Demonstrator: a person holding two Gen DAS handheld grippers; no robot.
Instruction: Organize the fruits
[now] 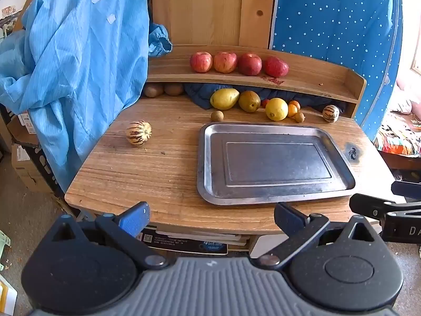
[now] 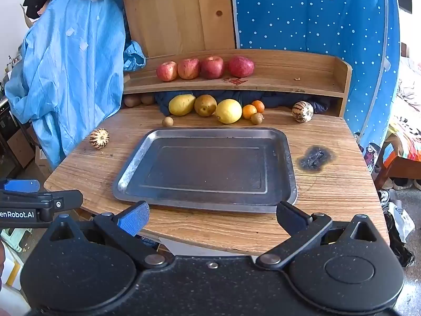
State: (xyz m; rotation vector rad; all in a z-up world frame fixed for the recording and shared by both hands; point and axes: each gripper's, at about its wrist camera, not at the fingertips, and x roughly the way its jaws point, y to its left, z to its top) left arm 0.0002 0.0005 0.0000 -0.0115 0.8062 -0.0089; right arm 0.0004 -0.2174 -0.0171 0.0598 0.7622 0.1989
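Beyond both tools, L (image 1: 211,217) & R (image 2: 212,217), spread wide, nothing held: tray (image 2: 289,158), fruits (image 2: 228,111) far behind.

Tray (image 2: 286,158) dull scuffed metal; table (image 2: 342,184) wood-grain, scorched patch; coat (image 1: 79,65) thin cloth.

Wooden table (image 2: 329,184) bears metal tray (image 2: 290,158), assorted fruit (image 2: 228,111), perhaps kiwis.

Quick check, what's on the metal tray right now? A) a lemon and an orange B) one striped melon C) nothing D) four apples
C: the metal tray is bare in both wrist views; the four apples sit on the upper shelf, and the lemon and striped melons rest on the tabletop outside it.
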